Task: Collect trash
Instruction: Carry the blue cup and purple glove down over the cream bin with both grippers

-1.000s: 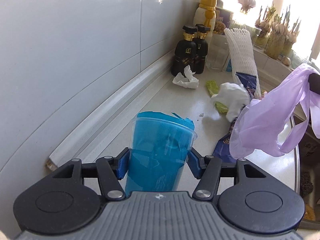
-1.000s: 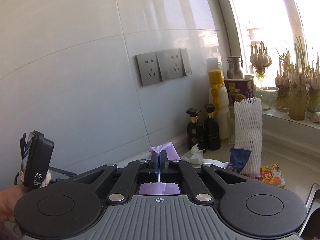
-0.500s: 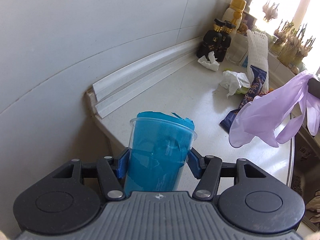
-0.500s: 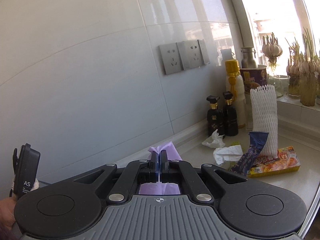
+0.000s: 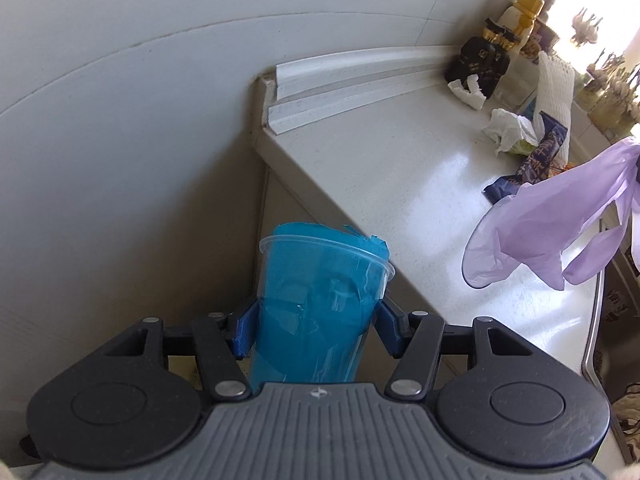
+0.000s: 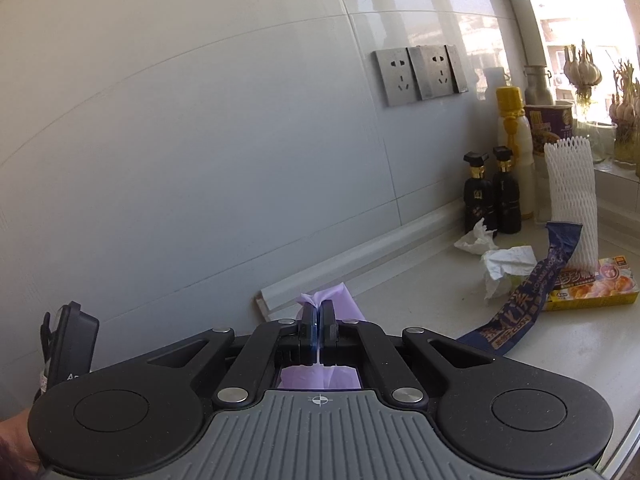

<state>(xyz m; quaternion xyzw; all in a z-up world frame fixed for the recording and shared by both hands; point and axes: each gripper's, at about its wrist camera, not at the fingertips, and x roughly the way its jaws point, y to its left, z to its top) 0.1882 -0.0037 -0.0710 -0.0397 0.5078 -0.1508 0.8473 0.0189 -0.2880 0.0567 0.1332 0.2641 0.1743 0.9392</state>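
My left gripper is shut on a clear plastic cup stuffed with blue plastic, held off the left end of the white counter. My right gripper is shut on a purple plastic bag, which hangs open over the counter in the left wrist view. On the counter lie crumpled white tissues, a dark blue wrapper, a yellow food box and a white foam net sleeve.
Two black bottles, a yellow-capped bottle and a noodle cup stand against the tiled wall. Wall sockets sit above. Garlic bulbs hang by the window. A sink rim borders the counter at right.
Both grippers have pulled back and to the left along the counter. The cup is now past the counter's left end. The trash looks farther away.
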